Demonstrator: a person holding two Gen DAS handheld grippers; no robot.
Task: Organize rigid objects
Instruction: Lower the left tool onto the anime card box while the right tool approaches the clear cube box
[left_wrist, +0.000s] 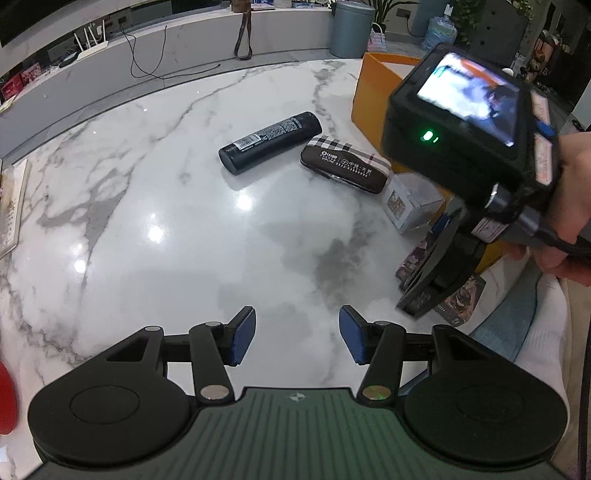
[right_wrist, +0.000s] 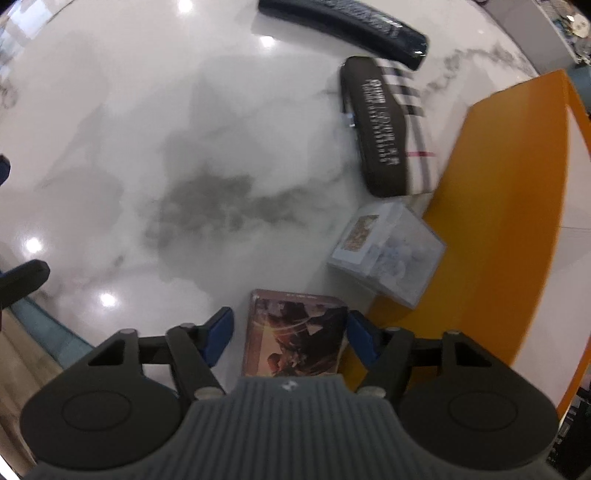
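Note:
On the white marble table (left_wrist: 147, 184) lie a black cylinder bottle (left_wrist: 269, 142), a brown glasses case with plaid lining (left_wrist: 345, 164), a clear plastic cube box (left_wrist: 410, 201) and a printed card box (right_wrist: 299, 332). My left gripper (left_wrist: 297, 336) is open and empty above the near table. My right gripper (right_wrist: 290, 334) is open, its blue pads (right_wrist: 221, 334) on either side of the card box with gaps showing. In the left wrist view the right gripper body (left_wrist: 469, 125) hangs over the card box (left_wrist: 461, 299). The bottle (right_wrist: 347, 22), case (right_wrist: 388, 125) and cube (right_wrist: 388, 251) lie beyond it.
An orange box (right_wrist: 517, 206) stands at the table's right, against the cube box and case; it also shows in the left wrist view (left_wrist: 373, 88). A book (left_wrist: 11, 206) lies at the left edge. A counter with a router (left_wrist: 92, 44), a cable and a grey bin (left_wrist: 349, 29) is beyond.

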